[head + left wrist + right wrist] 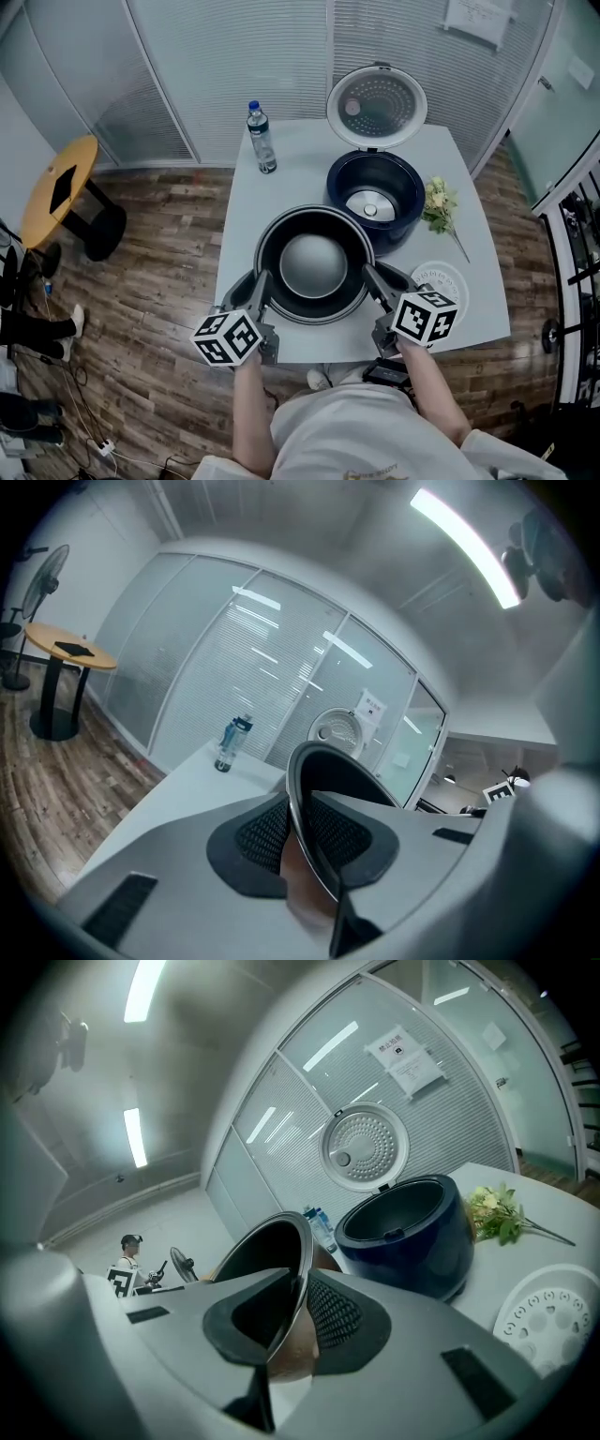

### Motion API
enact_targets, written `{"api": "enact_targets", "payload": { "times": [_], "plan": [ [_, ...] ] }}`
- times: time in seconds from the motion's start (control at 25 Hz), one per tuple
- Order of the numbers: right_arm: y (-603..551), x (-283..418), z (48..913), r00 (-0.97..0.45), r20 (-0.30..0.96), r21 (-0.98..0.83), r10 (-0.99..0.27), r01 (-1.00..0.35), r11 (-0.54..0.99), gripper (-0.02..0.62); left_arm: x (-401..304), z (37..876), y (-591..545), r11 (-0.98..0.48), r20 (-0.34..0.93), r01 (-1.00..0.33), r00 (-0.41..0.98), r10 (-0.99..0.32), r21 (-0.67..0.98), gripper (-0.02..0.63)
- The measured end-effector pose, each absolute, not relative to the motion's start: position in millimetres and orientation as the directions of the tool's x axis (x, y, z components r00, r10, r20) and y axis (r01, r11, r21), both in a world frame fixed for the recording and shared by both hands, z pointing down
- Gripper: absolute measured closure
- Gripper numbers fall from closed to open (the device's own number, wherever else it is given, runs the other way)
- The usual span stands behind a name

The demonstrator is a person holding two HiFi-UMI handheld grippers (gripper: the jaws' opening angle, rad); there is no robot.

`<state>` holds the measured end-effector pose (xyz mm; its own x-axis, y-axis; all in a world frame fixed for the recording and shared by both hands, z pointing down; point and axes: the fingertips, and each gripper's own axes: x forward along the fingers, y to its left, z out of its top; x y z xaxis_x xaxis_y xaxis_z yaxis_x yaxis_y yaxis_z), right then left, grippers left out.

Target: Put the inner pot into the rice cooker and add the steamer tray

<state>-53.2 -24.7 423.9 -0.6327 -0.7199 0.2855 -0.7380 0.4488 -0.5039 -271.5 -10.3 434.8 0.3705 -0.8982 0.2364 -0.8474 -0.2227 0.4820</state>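
I see a white table (291, 178) as reference. Water bottle (262, 139): upright near its far left corner. Flower sprig (439, 206): lying by its right edge. Round yellow side table (58, 190): standing well left of it.

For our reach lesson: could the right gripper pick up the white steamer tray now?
Probably not yet: the right gripper has its jaws clamped on the inner pot rim, though the steamer tray lies uncovered beside it.
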Motion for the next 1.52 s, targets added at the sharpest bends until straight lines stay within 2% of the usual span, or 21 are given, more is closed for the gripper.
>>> {"api": "enact_targets", "payload": {
  "times": [0.68,1.0,1.52],
  "plan": [
    [-37,-32,359,-0.595,0.173,-0.462,-0.785,-0.753,0.468,0.526,-252,367,-37,-0.347,0.120,-0.817,0.444,-0.888,0.460,0.534],
    [-47,4,339,-0.554,0.147,-0.450,-0.820,-0.775,0.443,0.528,-214,351,-59,-0.419,0.087,-0.786,0.507,-0.857,0.455,0.532],
    [-77,35,326,-0.537,0.122,-0.461,-0.835,-0.775,0.431,0.529,-183,338,-97,-0.441,0.067,-0.769,0.527,-0.847,0.464,0.534]
  ]
}}
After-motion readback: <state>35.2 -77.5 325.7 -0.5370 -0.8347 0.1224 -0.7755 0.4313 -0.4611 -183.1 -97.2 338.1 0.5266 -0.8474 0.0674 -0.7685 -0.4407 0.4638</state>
